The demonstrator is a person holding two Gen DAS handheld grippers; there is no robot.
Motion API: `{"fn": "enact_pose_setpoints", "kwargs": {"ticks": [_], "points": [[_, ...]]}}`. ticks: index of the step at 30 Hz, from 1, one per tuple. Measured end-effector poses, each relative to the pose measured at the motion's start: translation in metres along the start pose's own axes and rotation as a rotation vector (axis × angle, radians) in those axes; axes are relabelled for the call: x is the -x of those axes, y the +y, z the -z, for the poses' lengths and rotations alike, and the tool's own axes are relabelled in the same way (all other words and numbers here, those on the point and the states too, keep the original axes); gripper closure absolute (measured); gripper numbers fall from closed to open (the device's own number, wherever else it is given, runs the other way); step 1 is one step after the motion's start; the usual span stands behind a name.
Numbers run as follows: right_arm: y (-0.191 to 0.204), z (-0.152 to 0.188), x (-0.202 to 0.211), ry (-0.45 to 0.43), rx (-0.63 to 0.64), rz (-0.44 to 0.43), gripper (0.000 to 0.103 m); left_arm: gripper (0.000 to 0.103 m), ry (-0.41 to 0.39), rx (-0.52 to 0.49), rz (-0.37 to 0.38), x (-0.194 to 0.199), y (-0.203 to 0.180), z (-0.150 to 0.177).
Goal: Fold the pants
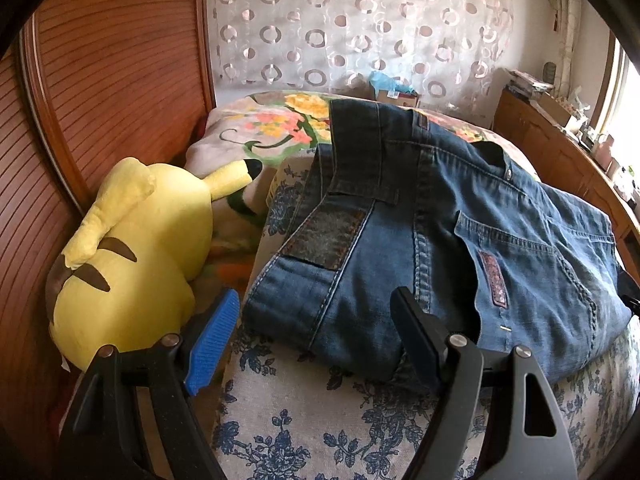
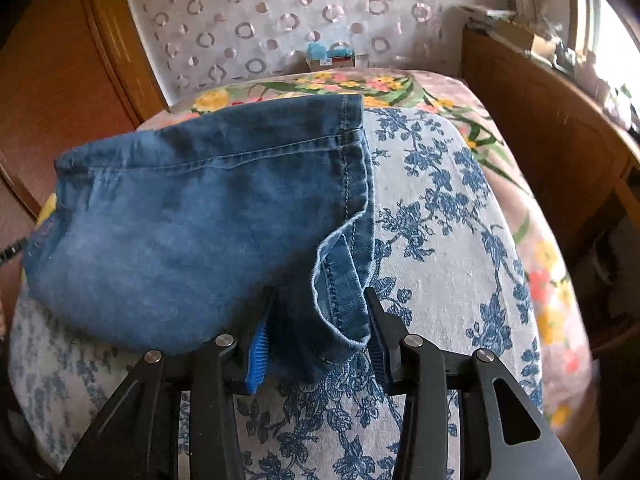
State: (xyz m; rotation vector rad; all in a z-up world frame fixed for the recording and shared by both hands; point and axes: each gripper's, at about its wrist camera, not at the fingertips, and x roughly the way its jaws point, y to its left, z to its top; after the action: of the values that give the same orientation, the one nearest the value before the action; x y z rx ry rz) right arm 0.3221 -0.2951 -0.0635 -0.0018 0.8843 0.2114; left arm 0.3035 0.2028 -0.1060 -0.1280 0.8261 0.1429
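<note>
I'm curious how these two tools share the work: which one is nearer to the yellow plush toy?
Left. The left gripper hangs right beside the yellow plush toy, over the jeans. The right gripper straddles a denim hem; no toy shows in its view.

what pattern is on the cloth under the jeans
White with a blue floral print, under the jeans; clearest in the right wrist view.

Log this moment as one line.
task: fold pants | left tongs: open at jeans' waist end | right tongs: open, hem between pads | jeans flat on bed
</note>
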Motion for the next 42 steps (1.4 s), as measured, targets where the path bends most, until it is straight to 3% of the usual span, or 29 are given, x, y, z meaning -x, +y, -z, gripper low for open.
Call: {"fn": "enact_pose_setpoints", "kwargs": {"ticks": [4,7,14,22,27,35,40,42], "points": [[0.003,0.001,-0.005,-0.007,0.050,0.019,0.077,0.024,0.004,0.002,-0.004,-0.002,0.001,0.001],[-0.002,0.004,-0.003,-0.017,0.041,-0.003,0.081,0.024,0.003,0.011,-0.012,-0.004,0.004,-0.001],[-0.005,0.006,-0.001,-0.034,0.052,-0.013,0.082,0.024,-0.024,0.027,-0.030,0.001,0.010,-0.016],[-0.004,0.009,0.002,-0.039,0.050,-0.013,0.082,0.026,0.076,0.075,-0.051,-0.028,0.023,-0.009],[-0.003,0.010,0.004,-0.048,0.062,-0.009,0.082,0.027,0.082,0.093,-0.042,-0.030,0.022,-0.007],[-0.005,0.012,0.004,-0.052,0.047,-0.023,0.079,0.049,0.073,0.118,-0.002,-0.028,0.019,-0.005],[-0.002,0.011,0.003,-0.055,0.051,-0.012,0.077,0.080,0.041,0.082,-0.012,-0.018,0.010,-0.006],[-0.002,0.010,0.002,-0.057,0.048,-0.010,0.077,0.087,0.029,0.071,-0.008,-0.014,0.006,-0.008]]}}
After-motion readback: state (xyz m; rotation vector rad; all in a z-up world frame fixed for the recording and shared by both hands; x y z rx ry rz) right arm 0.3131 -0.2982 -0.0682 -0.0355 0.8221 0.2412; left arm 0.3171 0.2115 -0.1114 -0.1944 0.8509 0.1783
